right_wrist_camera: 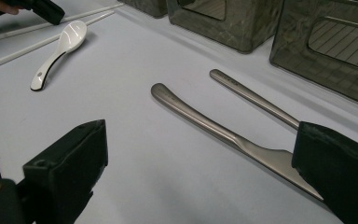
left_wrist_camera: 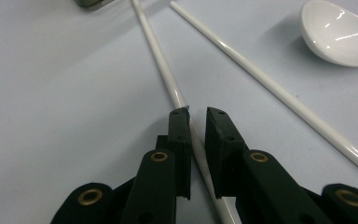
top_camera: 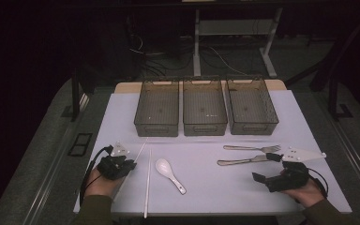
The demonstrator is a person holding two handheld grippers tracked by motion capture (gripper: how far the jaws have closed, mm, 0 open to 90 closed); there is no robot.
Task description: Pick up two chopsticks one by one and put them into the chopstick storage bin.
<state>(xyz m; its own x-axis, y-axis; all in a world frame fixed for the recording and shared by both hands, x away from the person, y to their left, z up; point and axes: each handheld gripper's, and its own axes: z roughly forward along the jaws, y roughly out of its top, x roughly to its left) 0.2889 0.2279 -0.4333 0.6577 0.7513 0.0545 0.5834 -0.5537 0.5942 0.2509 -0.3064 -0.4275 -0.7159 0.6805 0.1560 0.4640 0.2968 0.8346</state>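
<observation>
L gripper point(left_wrist_camera: 196, 116) sits near-left on the table point(top_camera: 262, 187), jaws nearly closed w/ a white chopstick point(left_wrist_camera: 161, 60) running between them. A thin gap shows on the right jaw's side, so can't tell if both pads press yet; stick appears to lie flat on the table.

R gripper point(right_wrist_camera: 200, 154) near-right, jaws wide apart, nothing held. It hovers by the knife point(right_wrist_camera: 223, 133).

Handling, my read: the chopstick is light, stiff, thin, round and glossy, so prob. slippery and apt to roll or pivot in a two-pad grip. The present hold looks near the stick's near end; a grip closer to mid-length would likely balance better. Prob. plastic or similar, breakage risk low.

Count:
- chopsticks: 2, both white. 2nd one point(left_wrist_camera: 270, 88) lies just right of the gripped one, apart from it, converging toward the far end.
- soup spoon point(top_camera: 169, 174): 1, white, near-centre.
- knife: 1, right of centre.
- fork point(top_camera: 253, 148): 1, just beyond the knife.
- bins point(top_camera: 205, 112): 3, dark mesh, in a row at the far side, looking empty.
</observation>
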